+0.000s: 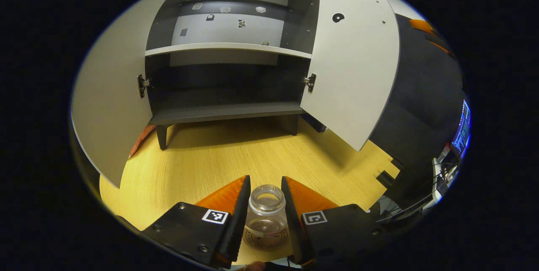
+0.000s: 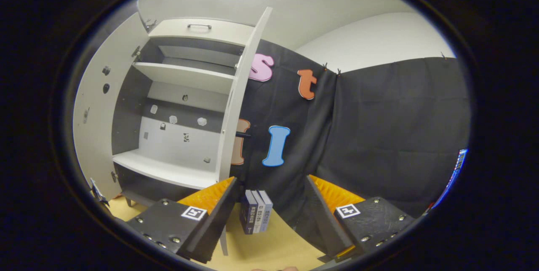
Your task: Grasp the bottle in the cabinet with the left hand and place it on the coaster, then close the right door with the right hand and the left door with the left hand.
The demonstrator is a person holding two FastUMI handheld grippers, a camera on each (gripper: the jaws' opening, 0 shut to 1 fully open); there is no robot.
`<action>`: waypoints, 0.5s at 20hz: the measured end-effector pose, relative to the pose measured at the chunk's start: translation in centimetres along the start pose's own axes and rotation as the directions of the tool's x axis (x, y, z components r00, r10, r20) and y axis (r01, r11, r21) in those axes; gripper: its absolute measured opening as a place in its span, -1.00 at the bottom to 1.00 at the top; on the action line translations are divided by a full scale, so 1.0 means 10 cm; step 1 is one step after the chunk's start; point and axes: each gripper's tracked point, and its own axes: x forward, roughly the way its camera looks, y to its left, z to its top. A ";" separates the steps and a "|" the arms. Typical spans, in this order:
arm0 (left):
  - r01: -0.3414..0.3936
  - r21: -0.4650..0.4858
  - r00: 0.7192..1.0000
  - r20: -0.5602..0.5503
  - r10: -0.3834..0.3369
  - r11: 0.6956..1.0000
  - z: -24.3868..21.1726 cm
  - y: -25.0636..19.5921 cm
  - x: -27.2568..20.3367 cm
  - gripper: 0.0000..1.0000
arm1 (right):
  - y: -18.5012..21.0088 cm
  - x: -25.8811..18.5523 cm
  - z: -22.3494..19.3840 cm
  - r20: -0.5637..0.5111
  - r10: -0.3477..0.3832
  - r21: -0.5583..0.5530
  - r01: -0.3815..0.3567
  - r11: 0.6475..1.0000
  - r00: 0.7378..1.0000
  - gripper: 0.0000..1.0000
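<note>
A small clear bottle with no cap stands upright on a round printed coaster on the wooden table, close to the front edge. My left gripper is shut on the bottle, one finger pressed against each side. Behind it stands the cabinet with both doors swung out: the left door and the right door. Its shelves look bare. My right gripper hangs open with nothing between its fingers, beside the right door's edge.
The wooden table stretches between the bottle and the cabinet's legs. A few upright books stand on the table by the black cloth wall. A lit screen and cables sit at the far right.
</note>
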 end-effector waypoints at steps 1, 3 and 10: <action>0.003 0.003 1.000 -0.001 -0.003 1.000 0.01 -0.01 -0.01 0.00 | 0.01 0.01 -0.01 -0.003 0.003 0.001 -0.003 1.000 1.000 0.92; 0.013 0.003 1.000 0.007 -0.013 1.000 0.08 -0.05 -0.05 0.00 | 0.05 0.02 -0.04 -0.012 0.010 0.007 -0.010 1.000 1.000 0.92; 0.024 0.021 0.999 0.030 -0.024 0.999 0.29 -0.08 -0.16 0.05 | 0.11 0.04 -0.11 -0.029 0.023 0.024 -0.023 0.999 0.999 0.92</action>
